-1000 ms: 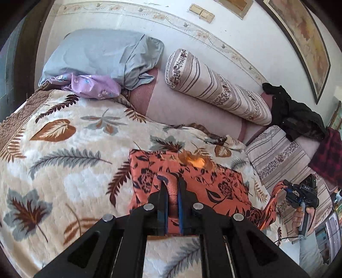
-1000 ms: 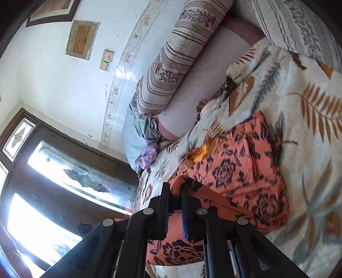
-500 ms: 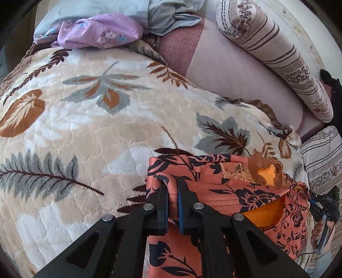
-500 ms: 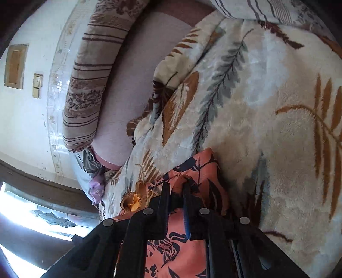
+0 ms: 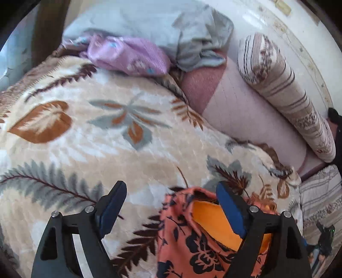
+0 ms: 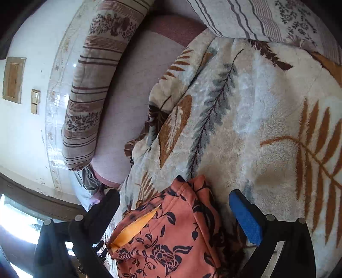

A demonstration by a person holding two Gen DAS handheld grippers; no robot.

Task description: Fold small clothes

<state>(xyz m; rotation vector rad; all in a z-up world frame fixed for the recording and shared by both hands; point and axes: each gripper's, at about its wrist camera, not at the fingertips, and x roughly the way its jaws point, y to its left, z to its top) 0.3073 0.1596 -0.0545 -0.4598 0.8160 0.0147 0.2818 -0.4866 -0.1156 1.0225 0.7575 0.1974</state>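
An orange garment with a dark flower print (image 5: pixel 192 241) lies folded on the leaf-patterned blanket (image 5: pixel 106 149), its plain orange lining showing at an opening. My left gripper (image 5: pixel 171 205) is open and empty, its jaws spread wide just above the garment's near left corner. In the right wrist view the same garment (image 6: pixel 171 231) lies on the blanket (image 6: pixel 256 119) between the spread jaws. My right gripper (image 6: pixel 173 213) is open and empty over the garment's edge. The right gripper also shows small at the lower right of the left wrist view (image 5: pixel 325 237).
A purple flowered cloth (image 5: pixel 128 55) and a grey pillow (image 5: pixel 160 27) lie at the blanket's far end. A striped bolster (image 5: pixel 288 94) lies along the wall, also in the right wrist view (image 6: pixel 94 85). A striped pillow (image 6: pixel 256 19) lies beyond the blanket's edge.
Both grippers were shut on the garment's corners and carried them across in a fold. Now both have opened and let go, and the garment lies folded on the blanket.
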